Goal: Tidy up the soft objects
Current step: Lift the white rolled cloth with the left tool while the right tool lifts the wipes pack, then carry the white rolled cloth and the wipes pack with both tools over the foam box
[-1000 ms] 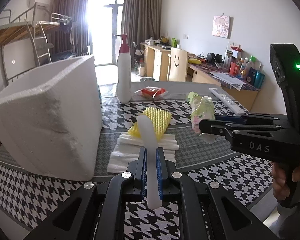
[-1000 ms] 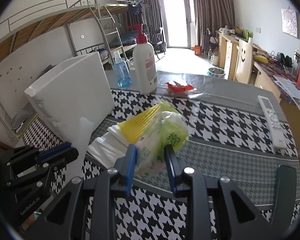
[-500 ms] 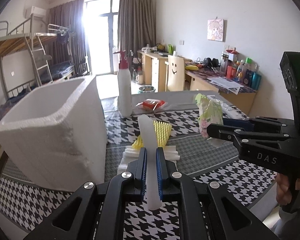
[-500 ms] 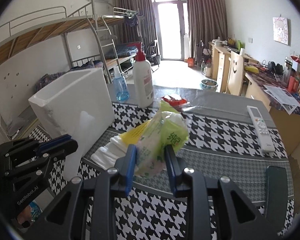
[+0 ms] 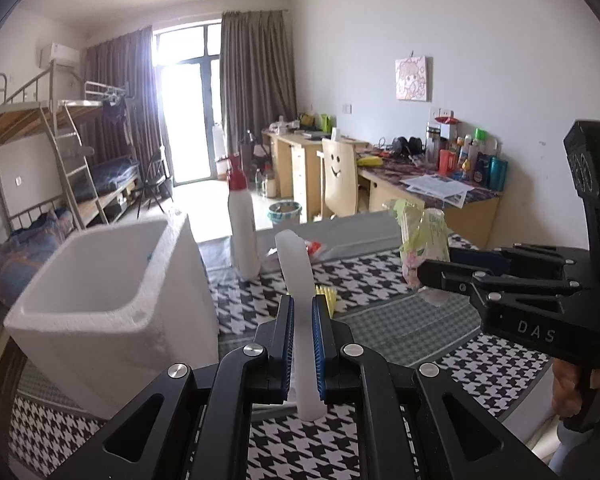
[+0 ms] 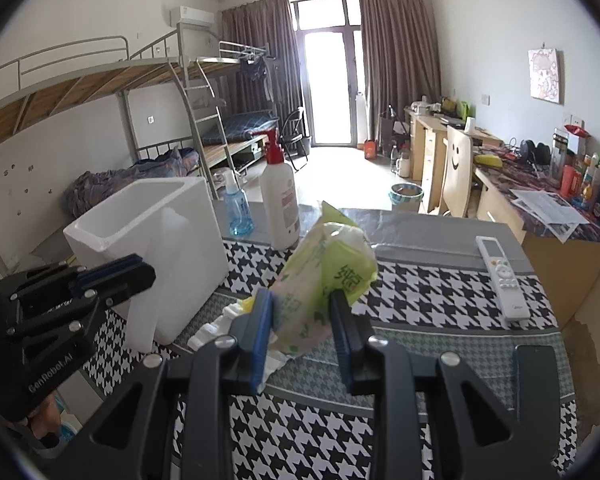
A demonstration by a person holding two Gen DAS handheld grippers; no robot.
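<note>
My left gripper [image 5: 302, 312] is shut on a white foam strip [image 5: 296, 272] and holds it upright above the table, right of the open white foam box [image 5: 100, 300]. My right gripper [image 6: 302, 312] is shut on a green tissue pack [image 6: 328, 268], lifted above the table. The pack [image 5: 422, 240] and right gripper [image 5: 432, 276] show at right in the left wrist view. The left gripper [image 6: 140, 276] shows at left in the right wrist view, in front of the box [image 6: 152, 236]. A yellow foam net [image 5: 326, 296] and white foam sheets [image 6: 212, 330] lie on the table below.
A white pump bottle [image 6: 280, 204] and a blue bottle [image 6: 236, 208] stand behind the box. A remote [image 6: 500, 272] and a dark phone [image 6: 536, 376] lie at the right on the houndstooth cloth [image 6: 420, 292]. A red packet [image 5: 314, 246] lies at the back.
Both grippers have risen well above the table with their loads. The foam box's open top has come into view, and the yellow net and white sheets have dropped mostly out of sight.
</note>
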